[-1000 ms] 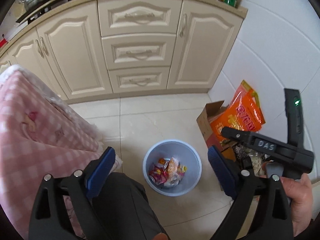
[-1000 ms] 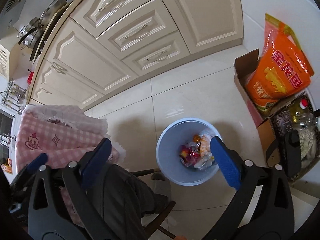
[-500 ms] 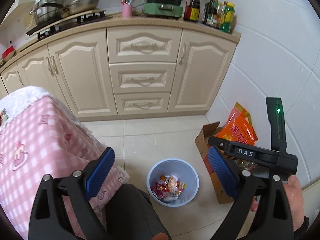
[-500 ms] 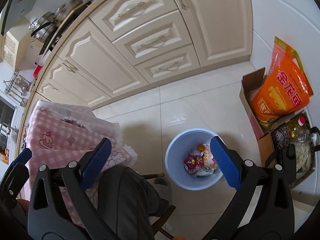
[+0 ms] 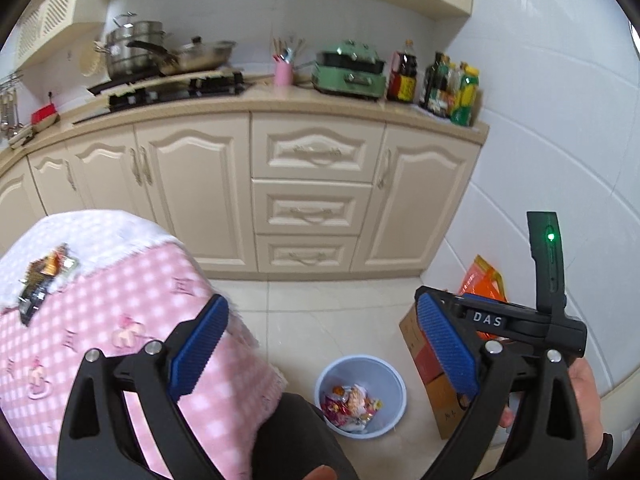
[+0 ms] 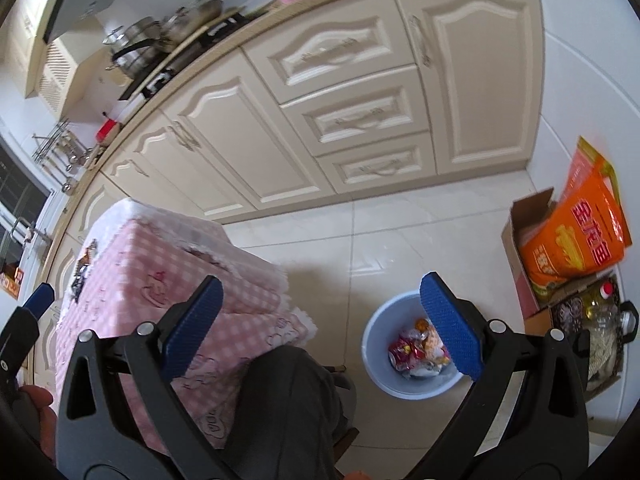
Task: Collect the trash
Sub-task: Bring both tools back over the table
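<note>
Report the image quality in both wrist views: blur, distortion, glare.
Left wrist view: strong fisheye bending, dark corners, the stove pots and tablecloth smeared by motion. Right wrist view: tilted, cabinets curved, the orange bag slightly blurred, soft window glare on the floor tiles.

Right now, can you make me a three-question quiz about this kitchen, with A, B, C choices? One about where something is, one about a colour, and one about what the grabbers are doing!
1. Where does the bin stand?
A. On the counter
B. On the floor beside the pink-covered table
C. Inside a drawer

2. What colour is the big bag in the cardboard box?
A. Orange
B. Green
C. Black

3. What are the left gripper's fingers doing?
A. Squeezing a wrapper
B. Shut on nothing
C. Spread open, holding nothing

Answers:
1. B: the bin rests on the tiled floor next to the tablecloth.
2. A: the bag leaning in the cardboard box is bright orange.
3. C: the left gripper shows a wide gap between its blue fingers, nothing between.
</note>
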The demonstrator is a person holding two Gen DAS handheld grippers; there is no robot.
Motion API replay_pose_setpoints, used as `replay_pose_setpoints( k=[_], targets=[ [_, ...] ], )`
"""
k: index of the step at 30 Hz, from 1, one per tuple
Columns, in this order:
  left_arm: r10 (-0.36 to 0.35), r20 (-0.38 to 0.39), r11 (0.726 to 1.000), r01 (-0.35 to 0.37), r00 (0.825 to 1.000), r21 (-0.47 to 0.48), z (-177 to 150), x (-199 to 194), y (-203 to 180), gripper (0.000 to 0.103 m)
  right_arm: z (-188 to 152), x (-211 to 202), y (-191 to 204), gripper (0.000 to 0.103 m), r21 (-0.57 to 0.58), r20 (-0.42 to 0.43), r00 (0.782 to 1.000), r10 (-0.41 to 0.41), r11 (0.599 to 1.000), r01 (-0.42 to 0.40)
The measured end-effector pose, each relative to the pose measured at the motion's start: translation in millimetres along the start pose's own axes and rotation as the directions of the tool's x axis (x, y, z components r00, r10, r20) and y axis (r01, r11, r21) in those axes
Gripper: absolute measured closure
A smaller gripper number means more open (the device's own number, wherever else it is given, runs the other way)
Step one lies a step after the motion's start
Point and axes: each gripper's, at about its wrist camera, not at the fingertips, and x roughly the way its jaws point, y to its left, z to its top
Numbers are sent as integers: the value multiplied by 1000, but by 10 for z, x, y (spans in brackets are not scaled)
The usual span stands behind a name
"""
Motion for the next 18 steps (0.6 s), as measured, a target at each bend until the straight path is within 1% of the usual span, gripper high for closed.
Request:
replay_pose_setpoints(
  k=[6,10,13,15,18],
  targets=[
    [47,67,999,-45,997,-23,125,-349,308,9,118,-113,448,6,-63,37,998,48,997,-46],
    [90,115,996,-86,989,-37,196,-591,544,9,181,-181,768,6,-99,58,994,94,991,-88],
    [128,143,992,-123,981,-40,232,-758,733,8,234,-223,1049,6,-136,67,989,133,983,-123],
    [165,160,986,-160,973,-41,241,-870,900,8,262,-230,1272,6,-167,70,985,160,975,-146],
    [211,171,977,-207,962,-43,211,-991,1148,8,291,-221,1552,6,-209,67,979,192,962,-175]
  ],
)
